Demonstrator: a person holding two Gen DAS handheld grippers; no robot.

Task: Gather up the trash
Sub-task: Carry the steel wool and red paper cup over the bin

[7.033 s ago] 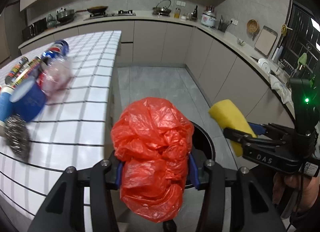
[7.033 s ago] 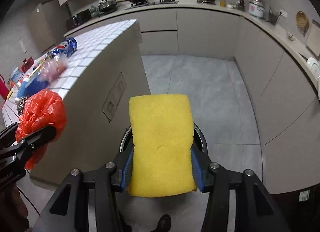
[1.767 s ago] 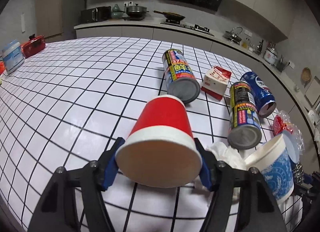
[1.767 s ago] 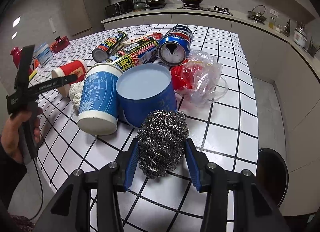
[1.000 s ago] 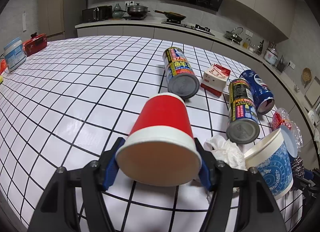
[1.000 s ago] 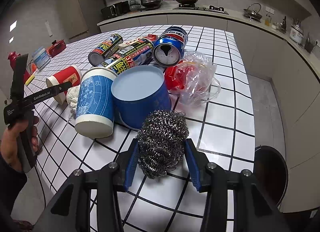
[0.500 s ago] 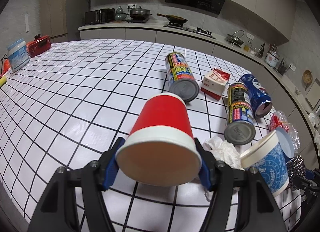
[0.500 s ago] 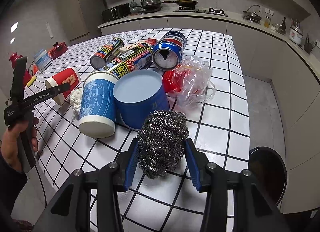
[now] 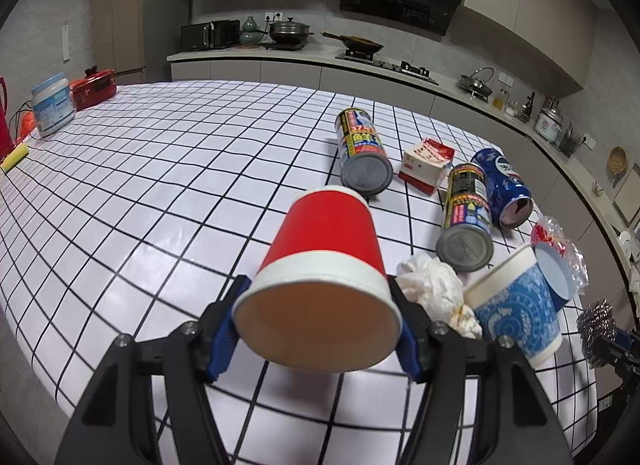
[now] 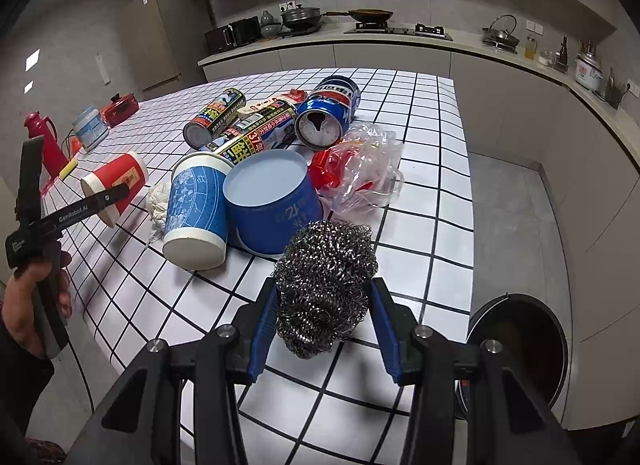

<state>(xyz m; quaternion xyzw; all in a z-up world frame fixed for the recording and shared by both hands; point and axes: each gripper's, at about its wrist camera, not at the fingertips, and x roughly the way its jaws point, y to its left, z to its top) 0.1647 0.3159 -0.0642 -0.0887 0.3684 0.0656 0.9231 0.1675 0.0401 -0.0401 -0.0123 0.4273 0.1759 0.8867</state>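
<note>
Above the tiled counter [image 9: 168,169], the left gripper [image 9: 316,319] clamps a red paper cup [image 9: 320,265]; the right gripper [image 10: 325,327], jaws narrowly set, squeezes a steel wool ball [image 10: 326,285] beside the counter's edge.

Between the right gripper's [image 10: 325,319] blue plastic pads sits a scourer [image 10: 326,283] of coiled, shiny steel wire. The left gripper [image 9: 318,323] clasps a matt red paper cup [image 9: 320,285]. Beyond both, the bench [image 9: 160,185] is glossy white tile; ahead lie crinkled clear plastic [image 10: 368,169] and smooth metal cans [image 9: 466,217].

Red cup [image 9: 320,261], silver scourer [image 10: 326,293], white black-gridded table [image 9: 160,185], blue-padded claws
</note>
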